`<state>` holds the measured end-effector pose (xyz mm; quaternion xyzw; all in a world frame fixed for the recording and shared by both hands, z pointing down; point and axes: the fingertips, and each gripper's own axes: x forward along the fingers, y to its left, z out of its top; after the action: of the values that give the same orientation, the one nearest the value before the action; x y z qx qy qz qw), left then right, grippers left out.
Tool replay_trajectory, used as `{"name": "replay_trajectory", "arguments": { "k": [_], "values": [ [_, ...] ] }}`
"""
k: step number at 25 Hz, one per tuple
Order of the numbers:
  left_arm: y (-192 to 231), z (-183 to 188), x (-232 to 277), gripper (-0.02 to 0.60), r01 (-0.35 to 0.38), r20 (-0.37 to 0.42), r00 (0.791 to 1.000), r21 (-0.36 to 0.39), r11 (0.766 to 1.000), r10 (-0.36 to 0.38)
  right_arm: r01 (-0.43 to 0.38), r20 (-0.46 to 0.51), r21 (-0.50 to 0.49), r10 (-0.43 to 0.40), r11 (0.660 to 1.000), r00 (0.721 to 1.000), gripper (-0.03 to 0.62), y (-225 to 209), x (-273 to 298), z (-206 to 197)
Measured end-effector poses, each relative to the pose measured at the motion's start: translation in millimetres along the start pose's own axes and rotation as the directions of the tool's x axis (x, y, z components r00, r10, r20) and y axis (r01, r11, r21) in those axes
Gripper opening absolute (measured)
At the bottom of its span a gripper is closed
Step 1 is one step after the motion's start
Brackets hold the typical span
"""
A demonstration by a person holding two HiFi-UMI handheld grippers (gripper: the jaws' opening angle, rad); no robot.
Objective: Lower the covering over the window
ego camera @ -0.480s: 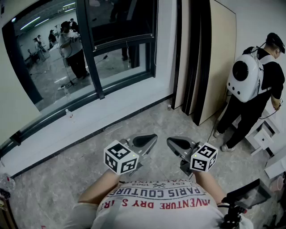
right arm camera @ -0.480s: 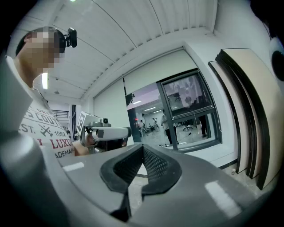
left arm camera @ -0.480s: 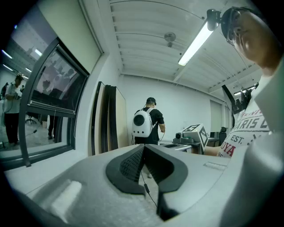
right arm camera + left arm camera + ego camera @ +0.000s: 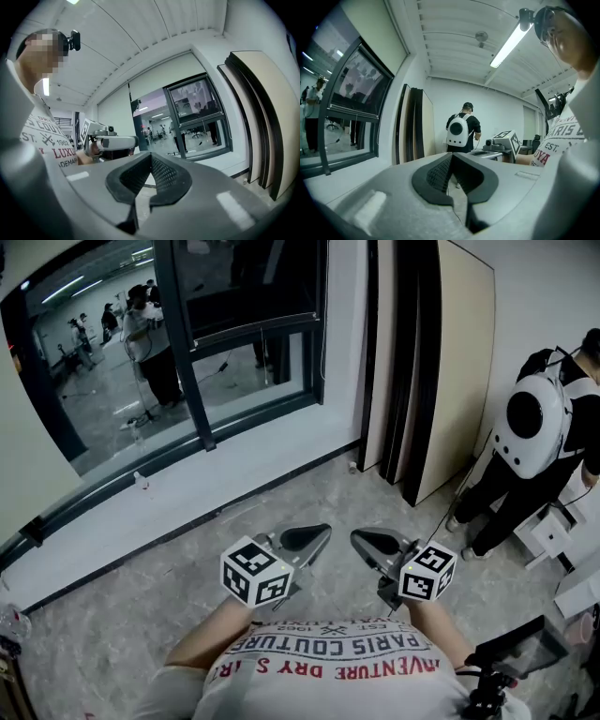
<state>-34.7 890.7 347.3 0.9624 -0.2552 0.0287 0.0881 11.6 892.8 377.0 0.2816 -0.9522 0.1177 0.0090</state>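
Left tool (image 4: 317, 536) closed, window (image 4: 169, 362) well apart

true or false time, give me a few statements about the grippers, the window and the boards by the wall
1. The left gripper and the right gripper are both shut and empty. True.
2. The left gripper touches the window. False: it is held over the floor, apart from the window.
3. A person with a white backpack stands at the right. True.
4. The boards lie flat on the floor. False: they lean upright against the wall.
5. The window is fully covered. False: much of its glass is bare.
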Motion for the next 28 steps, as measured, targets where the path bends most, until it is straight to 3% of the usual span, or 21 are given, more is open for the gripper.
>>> {"name": "replay_trajectory", "arguments": {
  "k": [16,28],
  "values": [
    [11.2,-12.2,62.3,0.002,-0.001,-0.042,0.999,-0.073,0.997,-0.002,-0.002,-0.011,0.092,0.003,0.996,1.000,0.003,-57.6,-17.4,-6.5],
    [12.0,-18.9,124.6,0.002,0.013,-0.045,0.999,-0.061,0.998,-0.016,0.060,-0.043,0.081,-0.057,0.995,0.997,0.003,-102.3,-56.6,-28.2]
  ]
}}
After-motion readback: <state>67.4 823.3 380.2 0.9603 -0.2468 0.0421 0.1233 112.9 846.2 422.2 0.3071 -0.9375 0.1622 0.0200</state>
